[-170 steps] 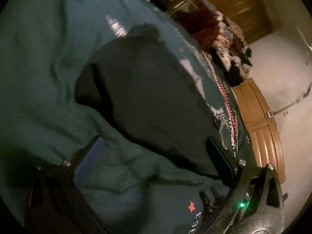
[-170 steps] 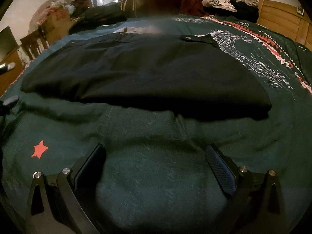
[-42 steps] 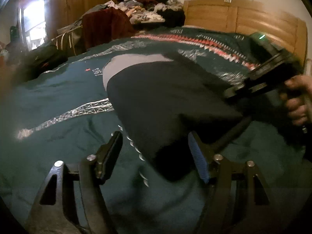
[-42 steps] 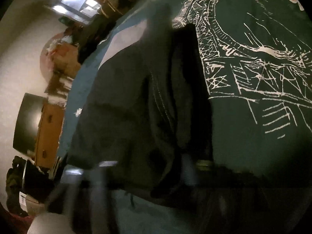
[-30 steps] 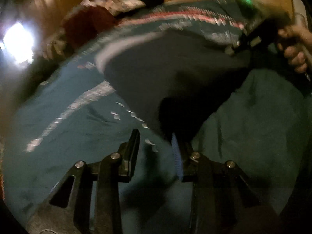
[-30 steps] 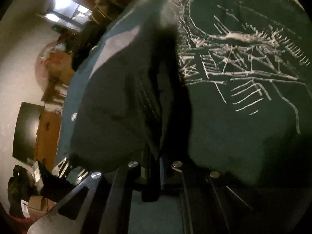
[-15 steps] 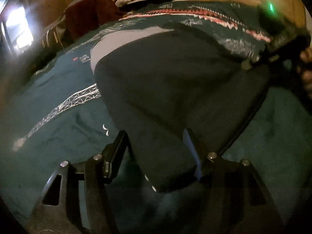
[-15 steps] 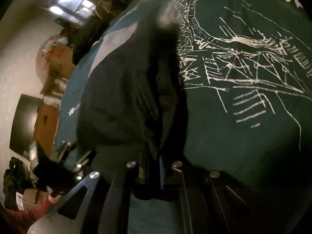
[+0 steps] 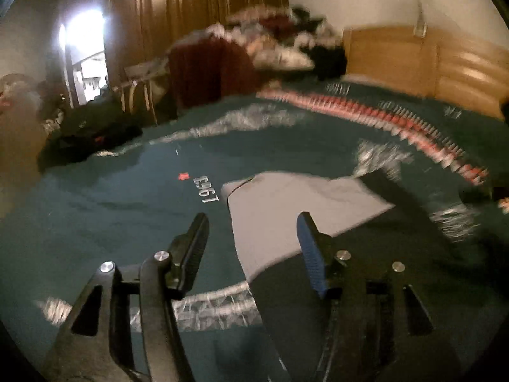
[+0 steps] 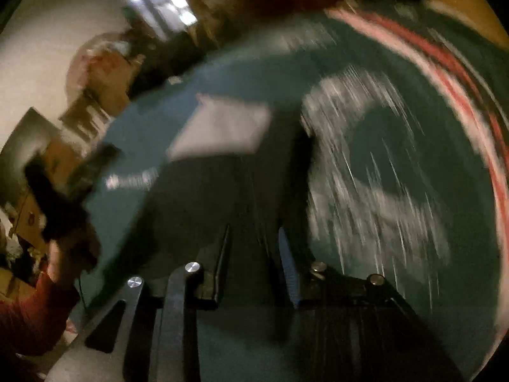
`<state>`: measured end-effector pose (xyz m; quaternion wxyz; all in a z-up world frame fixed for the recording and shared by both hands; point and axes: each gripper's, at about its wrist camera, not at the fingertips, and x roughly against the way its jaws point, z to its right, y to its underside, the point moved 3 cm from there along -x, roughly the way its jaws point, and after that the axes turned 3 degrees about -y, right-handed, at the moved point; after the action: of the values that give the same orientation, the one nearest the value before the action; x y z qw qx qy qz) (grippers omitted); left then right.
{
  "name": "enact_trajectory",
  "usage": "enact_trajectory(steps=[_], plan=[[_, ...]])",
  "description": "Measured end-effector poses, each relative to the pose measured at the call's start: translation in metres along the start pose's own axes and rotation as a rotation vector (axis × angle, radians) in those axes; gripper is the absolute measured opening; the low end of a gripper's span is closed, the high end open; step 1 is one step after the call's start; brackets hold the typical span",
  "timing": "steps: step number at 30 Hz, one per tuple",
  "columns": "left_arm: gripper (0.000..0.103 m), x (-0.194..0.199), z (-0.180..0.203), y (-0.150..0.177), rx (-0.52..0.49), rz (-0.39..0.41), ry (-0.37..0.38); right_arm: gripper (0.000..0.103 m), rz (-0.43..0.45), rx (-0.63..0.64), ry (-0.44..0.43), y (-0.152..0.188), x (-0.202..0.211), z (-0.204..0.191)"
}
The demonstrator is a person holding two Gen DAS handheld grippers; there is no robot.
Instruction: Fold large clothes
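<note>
Your dark folded garment lies flat on the teal printed bedspread, a pale grey lining panel showing at its far end. Your left gripper hangs over that grey panel, fingers spread and clear of the cloth. Only the left view is sharp enough to read "1963" and the clothes heap by the headboard. The blurred right view alone shows your left hand, and your right gripper, whose jaws have just been opening, stand apart over the garment's near edge, pinching nothing.
</note>
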<state>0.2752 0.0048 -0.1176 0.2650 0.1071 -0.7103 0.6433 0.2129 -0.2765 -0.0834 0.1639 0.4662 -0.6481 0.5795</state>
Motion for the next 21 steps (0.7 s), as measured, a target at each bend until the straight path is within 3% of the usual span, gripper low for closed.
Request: enact_trajectory(steps=[2, 3, 5, 8, 11, 14, 16, 18, 20, 21], plan=[[0.056, -0.032, 0.002, 0.006, -0.015, -0.073, -0.027, 0.033, 0.015, 0.053, 0.025, -0.035, -0.038, -0.005], [0.057, -0.055, 0.002, 0.014, -0.031, -0.145, -0.063, 0.032, -0.001, 0.052, 0.039, -0.054, -0.068, 0.002], [0.063, -0.092, 0.003, 0.032, -0.013, -0.261, -0.065, 0.03, -0.064, 0.027, 0.075, -0.072, -0.115, 0.017], [0.063, -0.084, 0.006, 0.031, -0.017, -0.236, -0.055, 0.019, -0.203, -0.076, 0.139, -0.07, -0.171, 0.054], [0.057, -0.038, 0.005, 0.032, -0.033, -0.142, -0.031, 0.018, -0.177, -0.056, 0.156, -0.075, -0.159, 0.052], [0.059, 0.034, 0.008, 0.054, -0.064, -0.057, 0.063, 0.022, -0.067, 0.048, 0.162, -0.063, -0.107, 0.022], [0.065, 0.066, 0.024, 0.087, -0.123, -0.084, 0.137, 0.022, -0.003, 0.122, 0.158, -0.035, -0.067, -0.004], [0.065, 0.065, 0.038, 0.119, -0.19, -0.146, 0.154, 0.035, 0.018, 0.146, 0.158, 0.007, -0.042, -0.016], [0.066, 0.065, 0.038, 0.128, -0.167, -0.164, 0.143, 0.039, -0.032, 0.137, 0.17, 0.045, -0.046, -0.015], [0.068, 0.068, 0.036, 0.124, -0.159, -0.162, 0.137, 0.039, -0.107, 0.115, 0.17, 0.065, -0.06, -0.007]])
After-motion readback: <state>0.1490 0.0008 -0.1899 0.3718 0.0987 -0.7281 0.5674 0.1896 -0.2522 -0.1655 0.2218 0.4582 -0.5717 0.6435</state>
